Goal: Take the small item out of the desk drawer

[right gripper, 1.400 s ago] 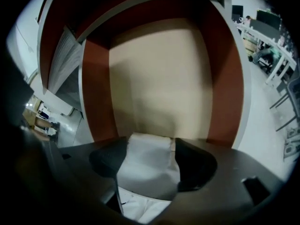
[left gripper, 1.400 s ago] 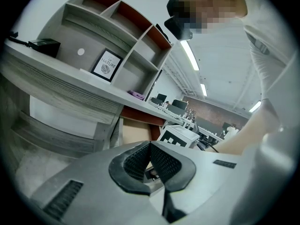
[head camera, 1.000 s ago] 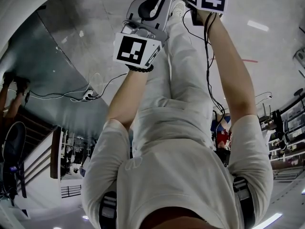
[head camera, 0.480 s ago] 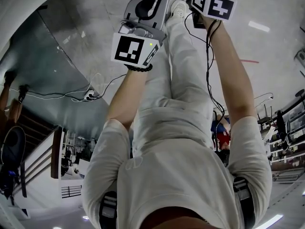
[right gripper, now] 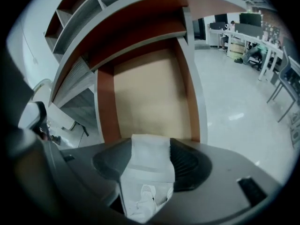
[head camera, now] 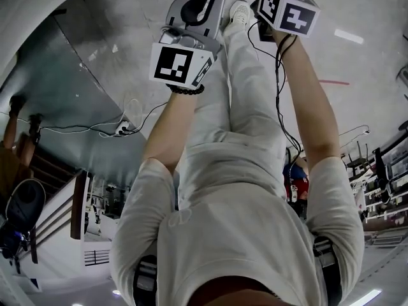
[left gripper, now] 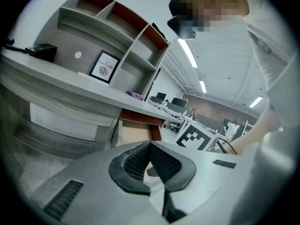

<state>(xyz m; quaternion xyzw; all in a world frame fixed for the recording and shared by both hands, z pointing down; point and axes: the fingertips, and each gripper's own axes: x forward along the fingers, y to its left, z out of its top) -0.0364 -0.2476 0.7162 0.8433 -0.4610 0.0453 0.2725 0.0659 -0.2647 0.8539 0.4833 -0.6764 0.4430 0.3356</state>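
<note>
So here's where we were. Our right gripper (right gripper: 150,145) was clamped on the small white item (right gripper: 150,157), with the jaws standing fairly wide because the item filled the gap, and both pads pressed on its sides. The item sat out of the drawer (right gripper: 145,93), at the drawer's 6 o'clock in the right gripper view. The drawer was pulled open, showing a tan bottom and reddish-brown sides under the tabletop (left gripper: 70,90).

Our left gripper (left gripper: 150,143) was closed, with its pad tips touching and nothing between them. It pointed toward the desk. At its 11 o'clock stood the shelf unit (left gripper: 117,36), with a framed picture (left gripper: 104,66) on the tabletop below it.

Compared with a second before, not much had changed in the head view. The right gripper's marker cube (head camera: 290,10) had slid a bit toward 4 o'clock and twisted, so its faces showed at a different angle. The left gripper's marker cube (head camera: 180,64) sat pretty much where it had been. The grip on the item looked the same, as far as we could tell.
</note>
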